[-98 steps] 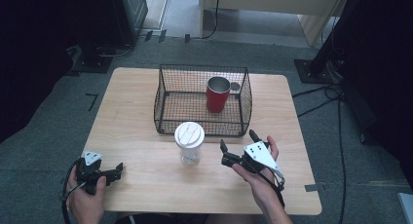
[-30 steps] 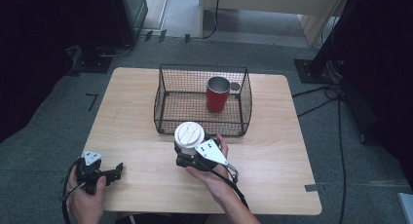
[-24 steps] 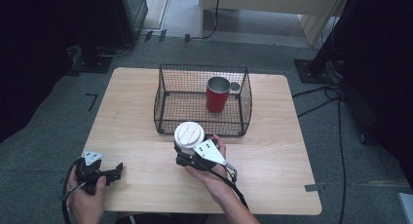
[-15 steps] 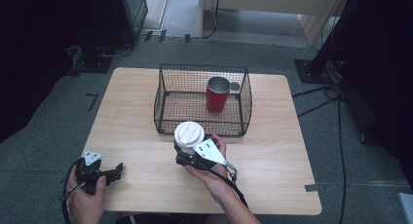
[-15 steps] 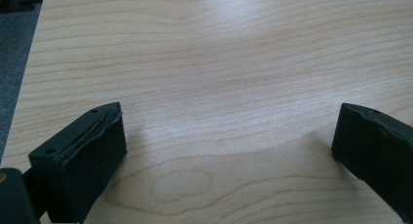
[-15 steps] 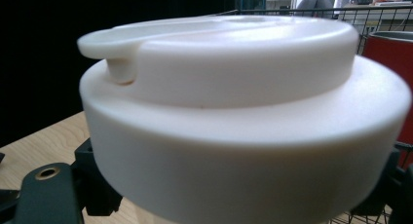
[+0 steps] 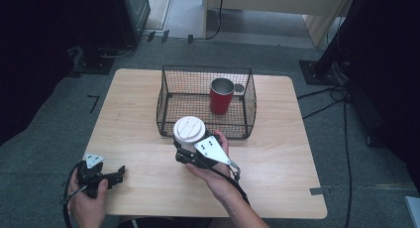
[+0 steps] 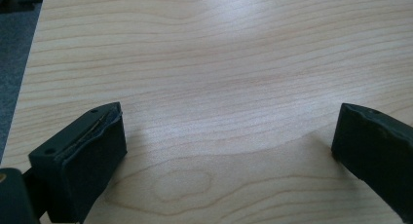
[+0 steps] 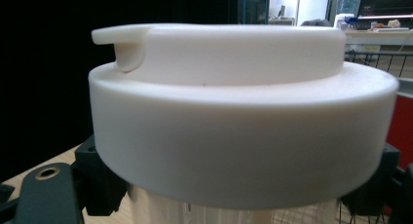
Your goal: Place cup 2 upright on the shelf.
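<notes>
A clear cup with a white lid [image 7: 189, 129] stands on the wooden table [image 7: 277, 158], just in front of a black wire basket [image 7: 205, 68]. My right gripper [image 7: 190, 149] reaches it from the right, with one jaw on each side of the cup's body under the lid; it looks shut on the cup. The right gripper view has the white lid [image 9: 238, 112] very close, with black fingers [image 9: 100, 185] pressed to the cup below it. My left gripper [image 7: 115, 173] rests low at the table's front left corner, open over bare wood [image 8: 226, 151].
A red metal mug [image 7: 220, 96] stands upright inside the basket, at its right side, and its red wall [image 9: 405, 126] shows past the lid. Behind the table lie grey floor, cables and dark equipment stands. Bare table lies left and right of the basket.
My right gripper has moved left from the table's right side to the lidded cup and shut its jaws around it. In the last second it hardly moved. The left gripper stayed put.
</notes>
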A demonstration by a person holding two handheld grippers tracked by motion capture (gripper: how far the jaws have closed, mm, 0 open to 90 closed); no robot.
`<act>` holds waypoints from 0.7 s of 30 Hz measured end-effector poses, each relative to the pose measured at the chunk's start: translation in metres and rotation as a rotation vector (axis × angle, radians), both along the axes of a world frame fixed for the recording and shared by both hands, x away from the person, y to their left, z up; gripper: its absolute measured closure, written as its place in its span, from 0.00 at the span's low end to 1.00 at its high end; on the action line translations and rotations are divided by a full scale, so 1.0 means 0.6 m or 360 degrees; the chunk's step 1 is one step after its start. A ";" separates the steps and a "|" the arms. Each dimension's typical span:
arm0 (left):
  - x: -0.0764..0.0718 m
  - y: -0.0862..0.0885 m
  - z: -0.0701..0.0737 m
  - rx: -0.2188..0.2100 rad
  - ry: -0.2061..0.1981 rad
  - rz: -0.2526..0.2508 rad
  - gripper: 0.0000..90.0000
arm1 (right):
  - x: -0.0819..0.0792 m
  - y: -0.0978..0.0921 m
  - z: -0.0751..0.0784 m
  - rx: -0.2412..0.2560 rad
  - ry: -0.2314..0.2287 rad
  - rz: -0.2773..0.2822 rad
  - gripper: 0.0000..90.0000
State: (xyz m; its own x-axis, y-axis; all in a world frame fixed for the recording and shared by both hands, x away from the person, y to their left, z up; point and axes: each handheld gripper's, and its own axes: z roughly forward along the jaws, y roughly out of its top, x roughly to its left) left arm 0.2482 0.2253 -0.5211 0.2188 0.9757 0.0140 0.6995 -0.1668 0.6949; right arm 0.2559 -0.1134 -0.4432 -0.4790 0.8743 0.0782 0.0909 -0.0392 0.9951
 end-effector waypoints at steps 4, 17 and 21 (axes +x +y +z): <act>0.000 0.000 0.000 0.0001 0.0001 -0.0001 0.00 | 0.008 0.002 0.017 0.0010 -0.0035 -0.0011 0.18; 0.000 0.000 0.000 -0.0001 0.0001 -0.0011 0.00 | 0.052 0.014 0.083 0.0057 -0.0199 -0.0078 0.18; 0.000 0.000 0.000 0.0001 0.0006 -0.0012 0.00 | 0.066 0.020 0.100 0.0069 -0.0237 -0.0092 0.18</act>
State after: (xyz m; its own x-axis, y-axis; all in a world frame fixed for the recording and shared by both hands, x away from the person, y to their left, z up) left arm 0.2483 0.2250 -0.5208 0.2261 0.9740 0.0138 0.7006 -0.1725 0.6924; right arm 0.2955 -0.1013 -0.3833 -0.4369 0.8982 0.0482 -0.0610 -0.0830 0.9947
